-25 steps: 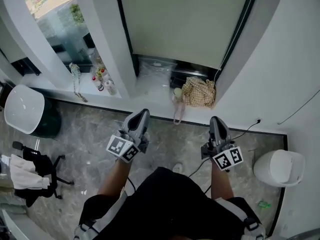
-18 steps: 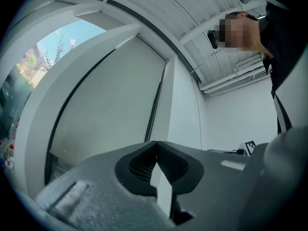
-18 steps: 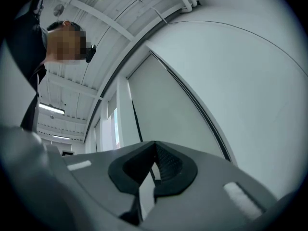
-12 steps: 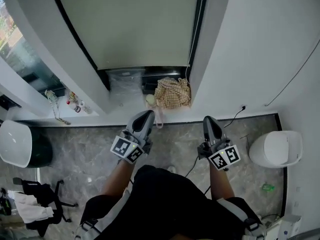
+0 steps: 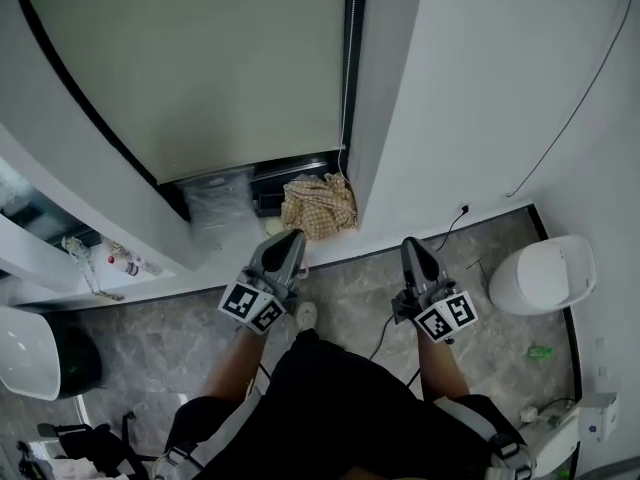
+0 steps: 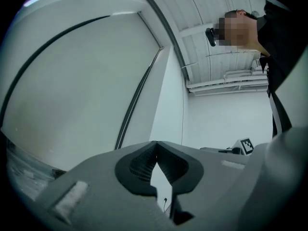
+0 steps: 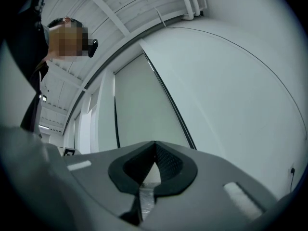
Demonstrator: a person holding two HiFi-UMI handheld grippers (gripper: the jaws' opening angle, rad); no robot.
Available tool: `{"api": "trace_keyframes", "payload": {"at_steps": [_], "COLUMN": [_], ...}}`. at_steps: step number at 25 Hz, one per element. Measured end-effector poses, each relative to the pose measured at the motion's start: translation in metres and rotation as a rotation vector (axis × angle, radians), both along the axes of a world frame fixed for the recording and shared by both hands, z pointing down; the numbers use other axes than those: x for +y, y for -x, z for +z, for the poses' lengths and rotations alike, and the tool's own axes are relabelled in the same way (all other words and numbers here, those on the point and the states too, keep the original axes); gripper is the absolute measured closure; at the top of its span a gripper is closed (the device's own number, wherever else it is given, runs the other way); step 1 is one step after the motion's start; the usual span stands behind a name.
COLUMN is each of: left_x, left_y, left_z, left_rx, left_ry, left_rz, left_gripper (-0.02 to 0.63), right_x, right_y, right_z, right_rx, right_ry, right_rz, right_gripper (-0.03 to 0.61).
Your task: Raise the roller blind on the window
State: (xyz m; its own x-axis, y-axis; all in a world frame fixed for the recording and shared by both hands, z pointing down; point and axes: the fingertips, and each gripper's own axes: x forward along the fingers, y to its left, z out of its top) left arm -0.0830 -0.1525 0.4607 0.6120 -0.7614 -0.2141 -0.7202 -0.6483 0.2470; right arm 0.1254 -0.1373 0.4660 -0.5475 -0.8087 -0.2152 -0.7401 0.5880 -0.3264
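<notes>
The pale roller blind [image 5: 200, 58] hangs low over the window, its bottom edge just above the sill. A thin cord [image 5: 343, 88] runs down beside the black frame at the blind's right edge. My left gripper [image 5: 290, 240] is shut and empty, pointing at the sill below the blind's right part. My right gripper [image 5: 410, 245] is also shut and empty, and points at the white wall right of the window. In the left gripper view the blind [image 6: 72, 81] fills the left side above the shut left gripper [image 6: 155, 144]. The right gripper view shows the blind [image 7: 139, 109] beyond the shut right gripper [image 7: 155, 144].
A checked cloth [image 5: 318, 206] and a clear plastic bag [image 5: 215, 208] lie on the sill [image 5: 240, 253]. Bottles [image 5: 120, 263] stand on the neighbouring sill at the left. A white bin [image 5: 545, 273] sits on the floor at the right. A cable hangs from a wall socket [image 5: 464, 208].
The person and both grippers have shifted to the right along the window. The blind's right edge and its cord now lie straight ahead, and the left window has slid out of view.
</notes>
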Motion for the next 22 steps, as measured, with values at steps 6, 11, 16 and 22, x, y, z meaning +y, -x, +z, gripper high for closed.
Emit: {"api": "trace_keyframes", "payload": {"at_steps": [6, 11, 16, 22], "left_x": [-0.061, -0.105, -0.138, -0.169], "left_y": [-0.003, -0.007, -0.012, -0.028], "left_z": [-0.005, -0.008, -0.01, -0.004], "left_rx": [-0.03, -0.029, -0.043, -0.088], "left_ry": [-0.029, -0.037, -0.031, -0.028], "left_rz": [0.09, 0.179, 0.24, 0.302], "left_gripper": [0.612, 0.612, 0.612, 0.612], "right_x": [-0.04, -0.064, -0.083, -0.099], "right_y": [0.006, 0.018, 0.026, 0.032], "right_z": [-0.014, -0.023, -0.026, -0.018], "right_rx": [0.021, 0.046, 0.034, 0.025], "right_ry": [-0.026, -0.041, -0.049, -0.038], "right_rz": [0.077, 0.112, 0.165, 0.198], "right_gripper": [0.578, 0.578, 0.578, 0.578]}}
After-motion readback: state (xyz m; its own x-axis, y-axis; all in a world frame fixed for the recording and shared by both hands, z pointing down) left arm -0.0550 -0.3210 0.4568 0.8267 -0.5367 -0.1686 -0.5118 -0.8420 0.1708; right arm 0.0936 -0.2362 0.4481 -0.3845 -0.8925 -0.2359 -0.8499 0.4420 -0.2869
